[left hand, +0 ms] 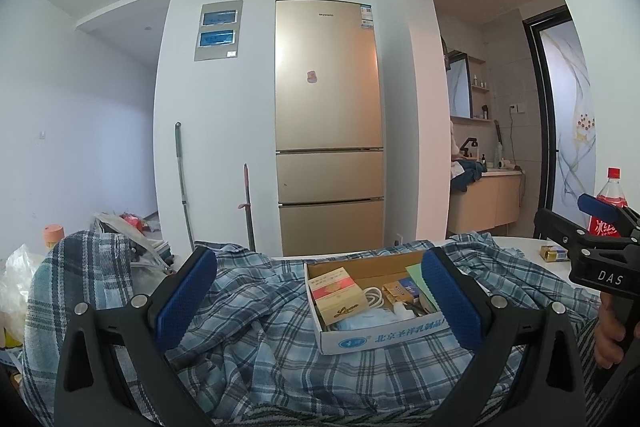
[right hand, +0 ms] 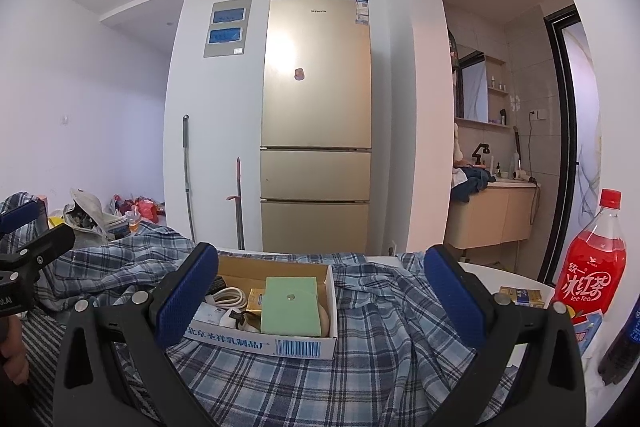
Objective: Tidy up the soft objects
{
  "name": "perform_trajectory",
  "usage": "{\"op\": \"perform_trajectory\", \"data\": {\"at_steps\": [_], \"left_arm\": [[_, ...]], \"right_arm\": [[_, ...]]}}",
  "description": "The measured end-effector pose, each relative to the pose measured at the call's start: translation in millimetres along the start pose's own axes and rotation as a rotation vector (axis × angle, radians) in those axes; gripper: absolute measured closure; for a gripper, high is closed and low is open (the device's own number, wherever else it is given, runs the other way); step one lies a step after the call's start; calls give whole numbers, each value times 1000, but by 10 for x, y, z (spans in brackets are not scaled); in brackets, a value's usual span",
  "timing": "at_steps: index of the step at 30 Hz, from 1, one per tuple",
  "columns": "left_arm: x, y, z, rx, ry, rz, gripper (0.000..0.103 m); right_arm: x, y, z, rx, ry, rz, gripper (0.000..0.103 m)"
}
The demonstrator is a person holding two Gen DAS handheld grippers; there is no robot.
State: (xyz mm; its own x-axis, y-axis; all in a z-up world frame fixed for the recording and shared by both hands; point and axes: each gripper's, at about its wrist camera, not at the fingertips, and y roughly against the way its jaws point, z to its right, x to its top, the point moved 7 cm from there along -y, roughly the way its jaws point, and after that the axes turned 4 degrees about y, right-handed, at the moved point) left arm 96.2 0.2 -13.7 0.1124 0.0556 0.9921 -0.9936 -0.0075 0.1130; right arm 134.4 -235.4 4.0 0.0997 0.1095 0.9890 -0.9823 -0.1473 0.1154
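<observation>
A blue plaid cloth (left hand: 256,343) lies crumpled over the table; it also shows in the right wrist view (right hand: 372,343). A shallow cardboard box (left hand: 380,339) of small items sits on top of it, also in the right wrist view (right hand: 280,343). My left gripper (left hand: 320,291) is open and empty, held above the cloth with the box between its fingers. My right gripper (right hand: 320,291) is open and empty above the cloth, the box at its left finger. Each gripper appears at the edge of the other's view: the right (left hand: 600,227), the left (right hand: 24,231).
A red iced tea bottle (right hand: 588,267) and a dark bottle (right hand: 624,343) stand on the white table (right hand: 504,275) at right, near a small yellow pack (right hand: 520,297). A gold fridge (left hand: 328,123), two mop handles and floor clutter (left hand: 120,227) lie beyond.
</observation>
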Motion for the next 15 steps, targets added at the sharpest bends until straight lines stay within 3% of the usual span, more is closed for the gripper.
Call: {"op": "perform_trajectory", "data": {"at_steps": [15], "left_arm": [[7, 32, -8, -8, -7, 9, 0]], "right_arm": [[-26, -49, 48, -10, -17, -21, 0]]}}
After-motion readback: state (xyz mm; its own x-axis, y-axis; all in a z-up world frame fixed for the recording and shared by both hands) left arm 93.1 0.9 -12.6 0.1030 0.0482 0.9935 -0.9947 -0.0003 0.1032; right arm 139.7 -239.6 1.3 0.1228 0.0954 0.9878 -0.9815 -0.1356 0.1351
